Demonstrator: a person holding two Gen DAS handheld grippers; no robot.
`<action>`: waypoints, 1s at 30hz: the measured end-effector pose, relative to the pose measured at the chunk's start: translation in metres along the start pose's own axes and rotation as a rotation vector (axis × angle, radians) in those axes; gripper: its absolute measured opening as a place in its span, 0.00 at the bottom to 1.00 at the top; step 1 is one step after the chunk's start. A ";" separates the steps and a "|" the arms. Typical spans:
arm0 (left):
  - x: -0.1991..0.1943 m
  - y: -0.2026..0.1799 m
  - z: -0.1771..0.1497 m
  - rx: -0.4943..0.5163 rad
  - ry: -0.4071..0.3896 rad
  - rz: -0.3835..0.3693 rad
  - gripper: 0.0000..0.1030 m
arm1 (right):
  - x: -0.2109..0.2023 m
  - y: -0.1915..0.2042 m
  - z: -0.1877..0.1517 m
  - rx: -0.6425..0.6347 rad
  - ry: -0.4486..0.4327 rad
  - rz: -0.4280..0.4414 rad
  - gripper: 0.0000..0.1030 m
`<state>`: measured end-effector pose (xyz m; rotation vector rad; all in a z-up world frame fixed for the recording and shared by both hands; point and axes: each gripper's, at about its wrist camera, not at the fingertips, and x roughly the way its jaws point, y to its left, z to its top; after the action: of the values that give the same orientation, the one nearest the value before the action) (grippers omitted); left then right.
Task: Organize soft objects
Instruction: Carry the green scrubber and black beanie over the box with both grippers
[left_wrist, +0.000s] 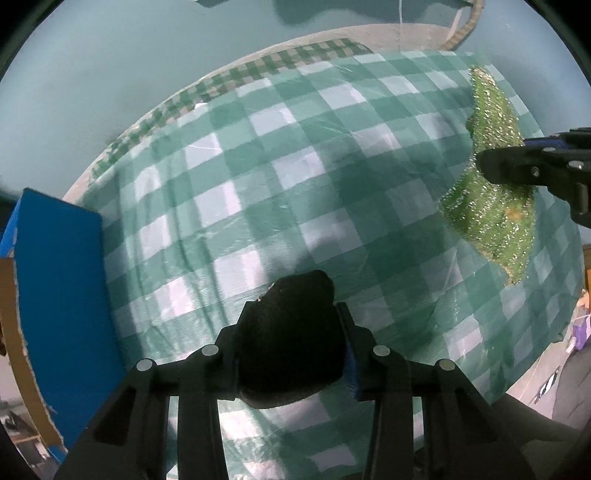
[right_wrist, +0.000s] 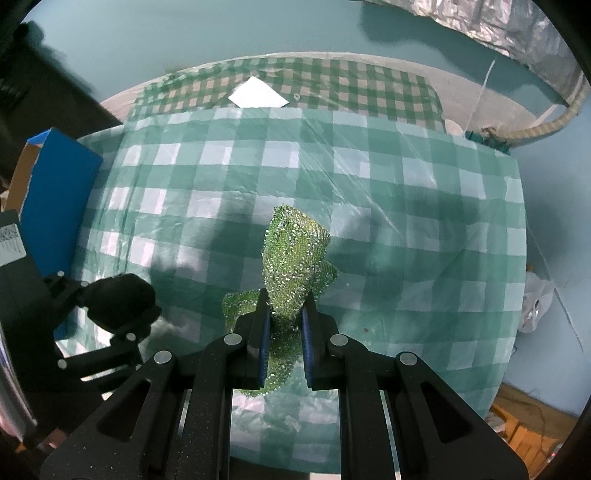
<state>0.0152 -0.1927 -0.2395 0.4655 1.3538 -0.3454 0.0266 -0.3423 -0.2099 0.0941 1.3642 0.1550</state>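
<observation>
Over the checked tablecloth (right_wrist: 369, 192), both grippers hold soft objects aloft.

Dim, teal-tinted fisheye views

Edges bend and darken into black corners; soft shadows cross the checked tabletop (right_wrist: 369, 206); pale glare streaks its plastic cover.

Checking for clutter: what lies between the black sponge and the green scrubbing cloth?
Only bare checkered tablecloth lies between black sponge and green scrubbing cloth, per the left wrist view.
</observation>
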 end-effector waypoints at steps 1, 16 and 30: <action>-0.002 0.004 -0.001 -0.006 -0.003 0.001 0.40 | -0.003 0.002 0.001 -0.006 -0.005 0.000 0.12; -0.045 0.044 -0.004 -0.095 -0.076 -0.007 0.40 | -0.039 0.032 0.009 -0.081 -0.039 0.001 0.12; -0.089 0.083 -0.021 -0.187 -0.116 0.014 0.40 | -0.068 0.070 0.013 -0.157 -0.077 0.019 0.12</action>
<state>0.0225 -0.1130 -0.1452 0.2943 1.2555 -0.2283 0.0219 -0.2837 -0.1309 -0.0185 1.2701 0.2707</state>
